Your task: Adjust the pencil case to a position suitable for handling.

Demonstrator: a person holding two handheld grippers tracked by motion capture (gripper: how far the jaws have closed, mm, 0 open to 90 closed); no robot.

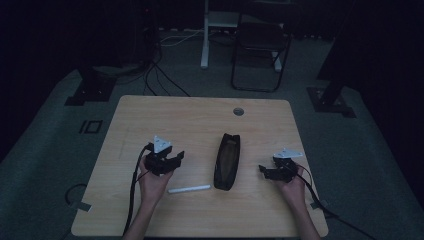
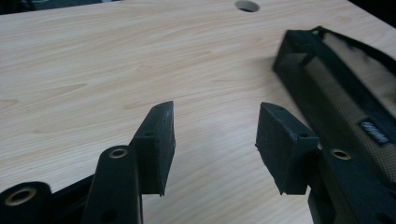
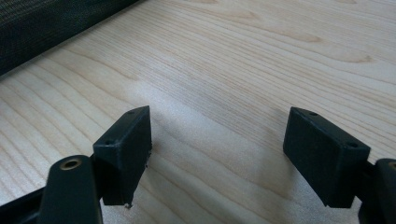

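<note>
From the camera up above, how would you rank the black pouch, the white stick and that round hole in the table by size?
Largest to smallest as they look in the high view:
1. black pouch
2. white stick, about half the pouch's length and far thinner
3. round hole

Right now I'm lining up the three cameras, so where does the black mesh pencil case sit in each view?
High view: the pencil case lies lengthwise mid-table, between the two grippers, with a white pen by its near end.
Left gripper view: along the right edge, open, beyond the right jaw.
Right gripper view: a dark mesh strip in the top-left corner.
Shared landmark: the light wood table, whose grain runs under the case.
</note>
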